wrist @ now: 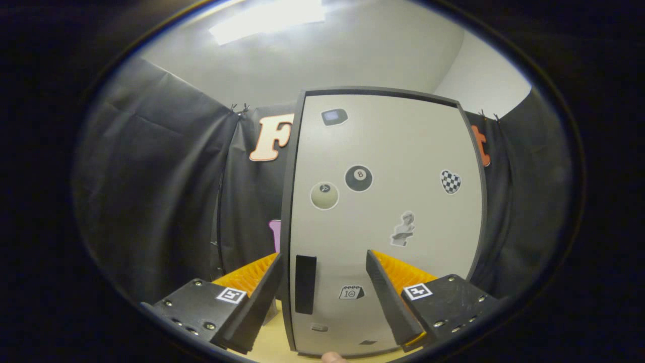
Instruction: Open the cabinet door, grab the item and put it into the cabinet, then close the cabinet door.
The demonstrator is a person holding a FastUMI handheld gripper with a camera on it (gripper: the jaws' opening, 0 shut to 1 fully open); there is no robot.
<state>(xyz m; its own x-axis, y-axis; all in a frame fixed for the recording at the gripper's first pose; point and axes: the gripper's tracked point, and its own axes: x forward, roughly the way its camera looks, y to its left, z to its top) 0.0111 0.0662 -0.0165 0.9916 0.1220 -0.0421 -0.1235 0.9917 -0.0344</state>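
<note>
1. The cabinet door (383,222) is seen face-on just ahead of the claw (325,292); it is pale, dark-edged and covered with small stickers. It appears to lie flush in its frame, so the door is judged to be closed.

2. A dark upright handle (305,284) is seen low on the door near its left edge. It lies between the two fingers, nearer the left one.

3. The claw is held wide apart and nothing is gripped. The left finger (262,297) is placed just outside the door's left edge, the right finger (390,297) in front of the door face. Whether either finger touches the door cannot be told.

4. The item to be stored cannot be made out here; a small pale object low beside the left finger is too hidden to be identified.

5. A strip of light wooden tabletop (274,348) is seen below the door.

6. No step can be counted as finished. The stage is judged to be the approach to the handle for opening.

7. Left to be done: the door pulled open, the item fetched and placed inside, the door shut again.
</note>
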